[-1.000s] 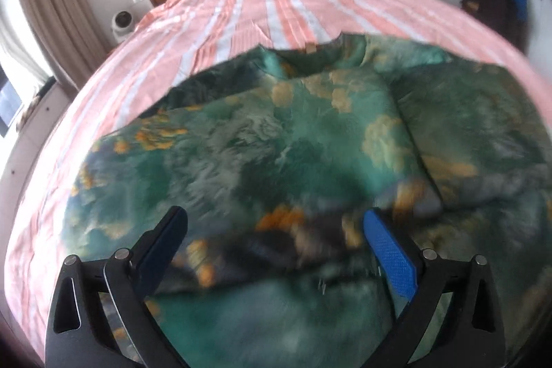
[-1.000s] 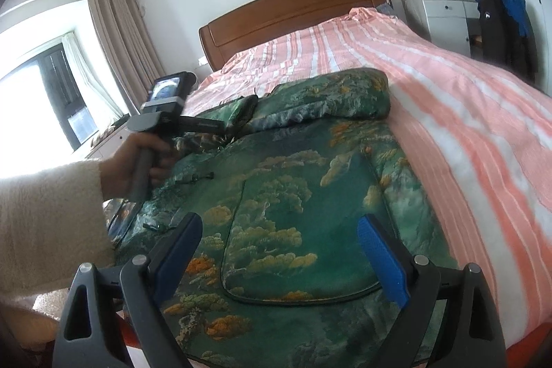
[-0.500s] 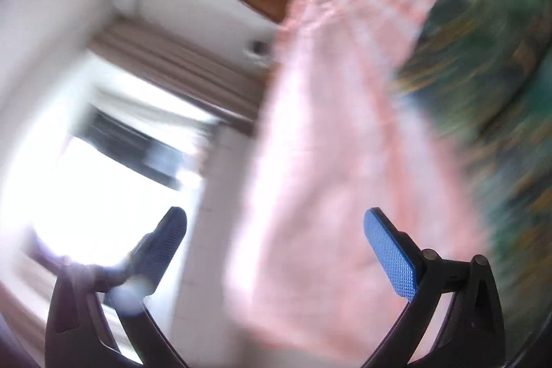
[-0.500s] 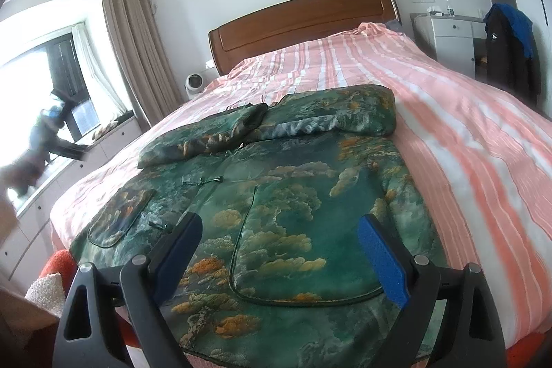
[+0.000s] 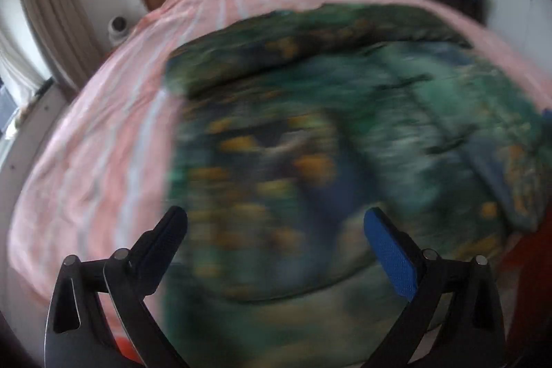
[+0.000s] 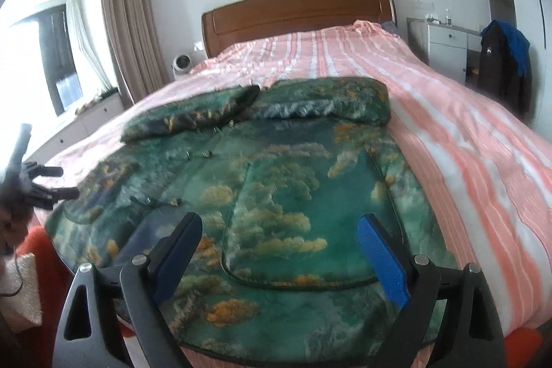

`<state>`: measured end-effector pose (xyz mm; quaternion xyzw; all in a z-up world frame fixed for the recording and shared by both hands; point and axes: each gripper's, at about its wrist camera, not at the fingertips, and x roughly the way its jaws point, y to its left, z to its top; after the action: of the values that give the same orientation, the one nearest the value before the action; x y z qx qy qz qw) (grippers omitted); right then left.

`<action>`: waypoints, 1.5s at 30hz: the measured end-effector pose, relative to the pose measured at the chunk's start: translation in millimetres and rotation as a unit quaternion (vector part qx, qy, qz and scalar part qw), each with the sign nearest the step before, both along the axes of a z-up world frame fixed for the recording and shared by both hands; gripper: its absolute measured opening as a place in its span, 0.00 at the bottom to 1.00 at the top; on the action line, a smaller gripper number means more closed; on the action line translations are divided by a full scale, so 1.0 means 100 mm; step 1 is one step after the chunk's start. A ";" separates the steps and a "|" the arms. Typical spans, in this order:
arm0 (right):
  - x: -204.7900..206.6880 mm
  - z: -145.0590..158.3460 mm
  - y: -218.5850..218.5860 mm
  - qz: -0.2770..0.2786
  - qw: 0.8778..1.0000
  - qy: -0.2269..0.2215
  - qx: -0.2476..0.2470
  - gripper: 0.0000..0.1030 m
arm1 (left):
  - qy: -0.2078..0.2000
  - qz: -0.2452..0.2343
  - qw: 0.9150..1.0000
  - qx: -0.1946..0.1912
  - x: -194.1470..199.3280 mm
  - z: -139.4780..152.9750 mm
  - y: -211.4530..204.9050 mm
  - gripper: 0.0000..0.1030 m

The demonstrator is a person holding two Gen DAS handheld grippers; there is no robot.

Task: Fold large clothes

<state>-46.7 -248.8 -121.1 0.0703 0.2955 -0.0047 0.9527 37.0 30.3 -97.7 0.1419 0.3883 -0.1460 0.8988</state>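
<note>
- At the far left of the right wrist view, the left gripper [image 6: 51, 183] hangs off the bed's left side, near the garment's lower left corner; its fingers stand apart with nothing between them.
- In its own blurred view the left gripper [image 5: 274, 230] has its jaws spread wide and empty above the garment.
- Bare pink striped bedspread [image 5: 103, 140] runs along the garment's left edge, a wide strip out to the mattress side.
- The green landscape-print garment [image 6: 276, 188] lies flat on the near half of the bed, its hem at the foot edge and partly hanging over it.
- Both sleeves [image 6: 193, 114] are folded across the top, meeting near the collar.
- The right gripper [image 6: 279, 240] hovers over the hem near a large front pocket [image 6: 303, 230], jaws wide open, holding nothing.
- Right of the garment's right edge, the bedspread [image 6: 483, 161] is bare all the way to the mattress side.
- Beyond the sleeves, striped cover reaches the wooden headboard [image 6: 296, 12].
</note>
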 end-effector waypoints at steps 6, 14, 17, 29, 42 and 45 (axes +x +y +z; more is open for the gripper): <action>0.06 -0.09 0.07 -0.007 1.000 0.015 -0.008 0.88 | -0.022 0.010 0.998 -0.057 -0.18 -0.04 0.00 0.99; 0.11 -0.15 0.17 0.012 1.000 0.021 -0.009 0.88 | -0.030 0.087 0.990 -0.111 -0.09 0.03 0.39 0.99; 0.09 -0.14 0.18 0.014 1.000 0.019 -0.011 0.88 | -0.040 0.102 0.988 -0.105 -0.08 0.04 0.41 0.99; 0.08 -0.12 0.19 0.017 1.000 0.014 -0.009 0.88 | -0.056 0.126 0.987 -0.087 -0.12 0.05 0.46 0.99; 0.09 -0.11 0.23 0.019 1.000 0.014 -0.017 0.88 | -0.065 0.148 0.984 -0.076 -0.09 0.05 0.52 0.99; 0.10 -0.12 0.21 0.017 1.000 0.015 -0.016 0.88 | -0.068 0.150 0.984 -0.073 -0.10 0.05 0.53 0.99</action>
<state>-36.8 -227.4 -133.5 0.0502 0.3112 0.0062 0.9490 27.1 83.5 -92.9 0.0261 0.3315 -0.0276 0.9427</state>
